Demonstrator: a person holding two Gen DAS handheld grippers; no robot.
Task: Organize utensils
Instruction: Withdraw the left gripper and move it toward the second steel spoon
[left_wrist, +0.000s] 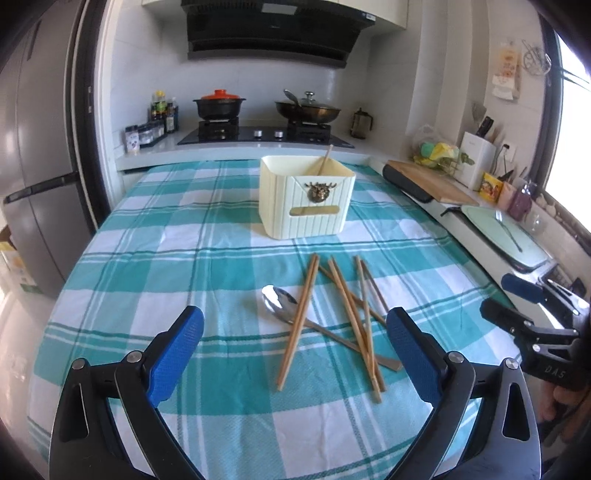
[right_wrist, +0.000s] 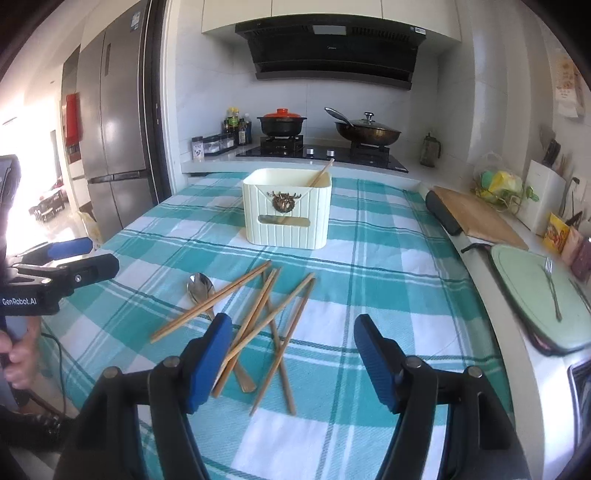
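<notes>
Both grippers, left (left_wrist: 295, 332) and right (right_wrist: 293, 341), spread wide, empty. Chopsticks (right_wrist: 258, 317) light, stiff, thin, crossed over slick spoon (left_wrist: 275, 301); pinch mid-shaft, topmost first.

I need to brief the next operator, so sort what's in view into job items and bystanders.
For the job:
- loose wooden chopsticks on the checked teal cloth
- long-handled steel spoon under them
- cream ribbed plastic utensil box, one chopstick already inside
- left claw and right claw, both open

Just lying about:
- black pot with orange lid
- wok
- wooden cutting board
</notes>
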